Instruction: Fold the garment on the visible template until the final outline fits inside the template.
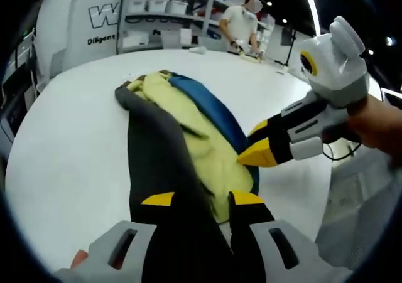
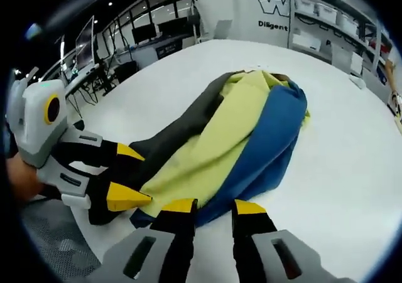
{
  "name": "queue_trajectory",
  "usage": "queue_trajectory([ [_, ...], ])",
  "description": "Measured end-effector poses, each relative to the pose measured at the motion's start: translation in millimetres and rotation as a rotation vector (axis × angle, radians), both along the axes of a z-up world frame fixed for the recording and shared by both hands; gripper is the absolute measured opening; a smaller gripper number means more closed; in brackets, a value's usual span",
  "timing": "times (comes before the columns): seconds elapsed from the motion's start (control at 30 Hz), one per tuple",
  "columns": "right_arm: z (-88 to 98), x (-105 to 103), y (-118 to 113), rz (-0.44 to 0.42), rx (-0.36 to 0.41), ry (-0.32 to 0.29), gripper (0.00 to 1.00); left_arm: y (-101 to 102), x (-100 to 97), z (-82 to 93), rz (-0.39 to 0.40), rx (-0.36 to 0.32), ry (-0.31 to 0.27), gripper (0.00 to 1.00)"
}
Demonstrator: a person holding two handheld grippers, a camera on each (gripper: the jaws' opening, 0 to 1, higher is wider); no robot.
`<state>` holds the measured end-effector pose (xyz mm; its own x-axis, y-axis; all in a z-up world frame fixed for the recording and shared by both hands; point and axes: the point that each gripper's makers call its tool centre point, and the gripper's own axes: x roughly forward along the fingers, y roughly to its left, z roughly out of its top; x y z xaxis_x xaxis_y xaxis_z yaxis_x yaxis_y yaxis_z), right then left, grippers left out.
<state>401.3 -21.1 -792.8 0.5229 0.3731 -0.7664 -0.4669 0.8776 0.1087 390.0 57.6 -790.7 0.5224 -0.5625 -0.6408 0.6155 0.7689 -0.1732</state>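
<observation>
A garment [image 1: 188, 132] with dark grey, pale yellow and blue panels lies bunched lengthwise on the white table [image 1: 69, 145]. My left gripper [image 1: 202, 199] is shut on its dark grey near end, and the cloth fills the gap between the yellow-tipped jaws. In the right gripper view the same garment [image 2: 239, 132] stretches away, with the left gripper [image 2: 129, 175] coming in from the left on the grey part. My right gripper [image 2: 213, 206] pinches the blue near edge. In the left gripper view the right gripper [image 1: 256, 144] comes in from the right, at the blue side.
The round white table [image 2: 339, 170] has bare surface on all sides of the garment. A grey patterned surface [image 1: 358, 201] lies beyond its near edge. A person [image 1: 242, 22] stands at the far side, by shelves with bins [image 1: 157, 7]. Desks with monitors [image 2: 144, 38] stand further off.
</observation>
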Motion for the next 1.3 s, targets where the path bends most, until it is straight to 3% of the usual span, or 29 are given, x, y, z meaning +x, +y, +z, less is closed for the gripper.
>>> queue_trajectory([
  [0.2, -1.8, -4.8, -1.0, 0.001, 0.023, 0.024, 0.02, -0.4, -0.4, -0.6, -0.004, -0.001, 0.002, 0.29],
  [0.3, -3.2, -5.5, -1.6, -0.004, 0.034, 0.036, 0.0, -0.1, -0.3, -0.8, -0.004, -0.002, 0.002, 0.29],
  [0.9, 13.2, -6.7, -19.6, 0.013, 0.049, 0.022, 0.0, 1.7, -0.7, -4.0, -0.019, 0.022, -0.01, 0.25],
  [1.3, 16.0, -5.6, -46.7, 0.023, 0.01, 0.031, 0.0, 2.4, -1.5, -4.5, -0.023, 0.026, -0.011, 0.25],
])
